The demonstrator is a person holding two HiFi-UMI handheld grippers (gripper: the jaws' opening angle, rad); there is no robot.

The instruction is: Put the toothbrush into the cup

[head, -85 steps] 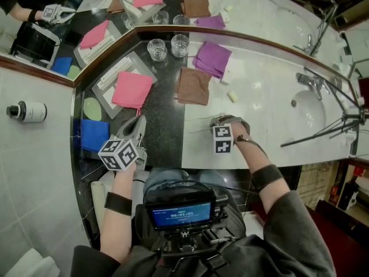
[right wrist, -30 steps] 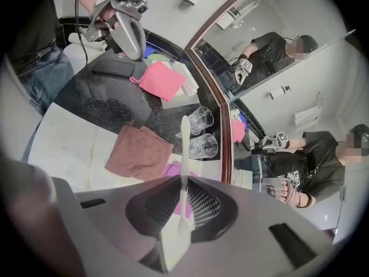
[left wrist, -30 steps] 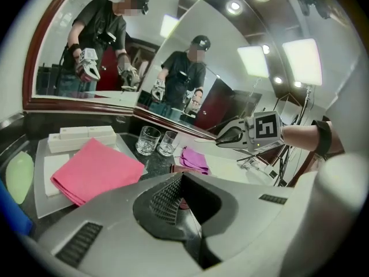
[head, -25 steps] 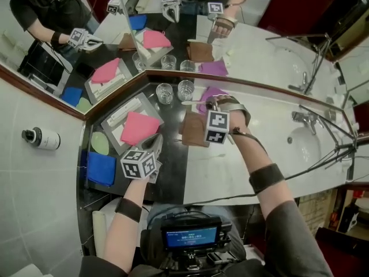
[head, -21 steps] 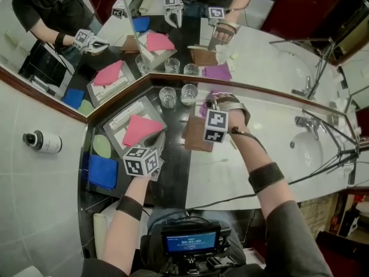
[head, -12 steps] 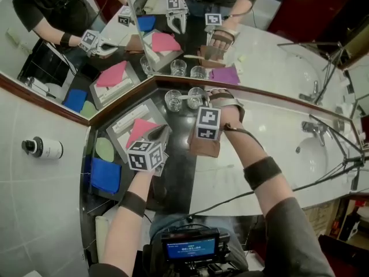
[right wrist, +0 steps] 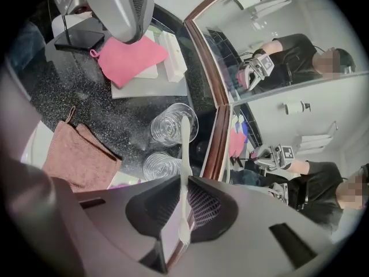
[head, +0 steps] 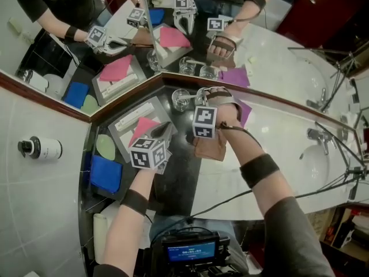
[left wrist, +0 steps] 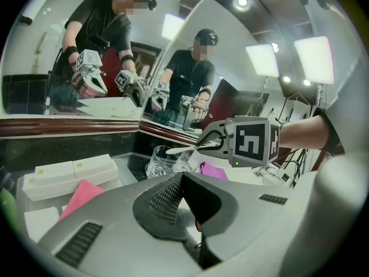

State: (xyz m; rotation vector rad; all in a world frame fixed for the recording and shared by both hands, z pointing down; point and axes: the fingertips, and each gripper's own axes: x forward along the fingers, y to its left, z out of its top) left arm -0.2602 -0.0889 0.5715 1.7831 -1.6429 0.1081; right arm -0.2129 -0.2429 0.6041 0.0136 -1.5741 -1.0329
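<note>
Right tongs: narrow, clamped on the handle of the white toothbrush.
Toothbrush: out in front of the jaws, its tip right at the rim of the cup nearer the tray. A second cup is just beside.
Left tongs: pressed together, nothing in them, at the edge of the pink cloth.
Around: there's a brown cloth under the right wrist, a purple cloth behind it, and a blue cloth off to the left.
Writing: the print on the white boxes is too small to read.

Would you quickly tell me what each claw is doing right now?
Left claw: closed, empty.
Right claw: closed on the white toothbrush, its head above a glass cup.
</note>
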